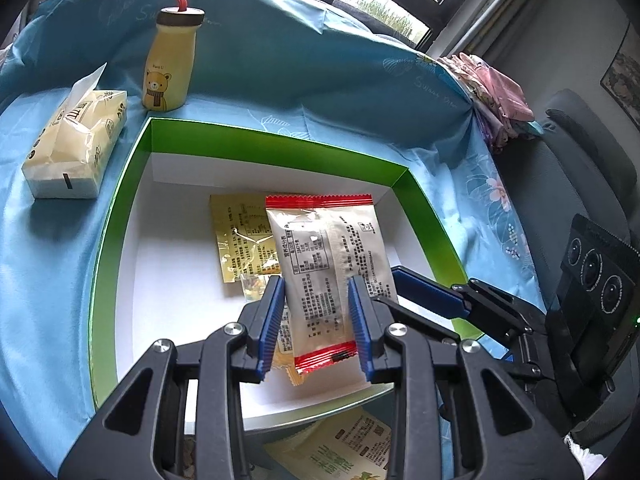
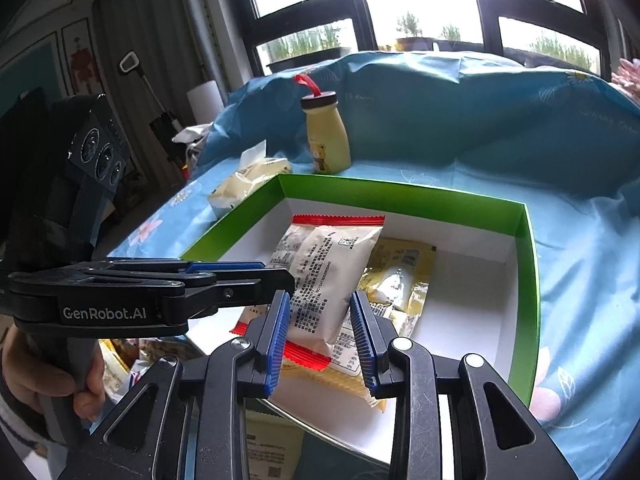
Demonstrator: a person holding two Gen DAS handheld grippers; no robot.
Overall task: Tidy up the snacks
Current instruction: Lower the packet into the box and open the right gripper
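Observation:
A white snack packet [image 1: 328, 264] with red crimped ends hangs tilted over the white floor of a green-walled box [image 1: 280, 136]. My left gripper [image 1: 314, 282] has its blue pads pressed against the packet's two sides near its near end. In the right wrist view the same packet [image 2: 332, 276] sits pinched between the pads of my right gripper [image 2: 319, 296]. The left gripper [image 2: 280, 273] comes in from the left, its tips at the packet's edge. A yellow packet [image 1: 240, 236] lies flat on the box floor [image 2: 472, 320], and another yellow packet [image 2: 344, 384] lies under the white one.
A yellow bear bottle [image 1: 168, 68] and a tissue pack [image 1: 76, 140] stand on the blue cloth [image 1: 48, 280] behind and left of the box. More snack packs [image 1: 340, 452] lie below the box's near edge. A grey chair [image 1: 568, 168] is at the right. A hand [image 2: 48, 384] holds the left gripper's grip.

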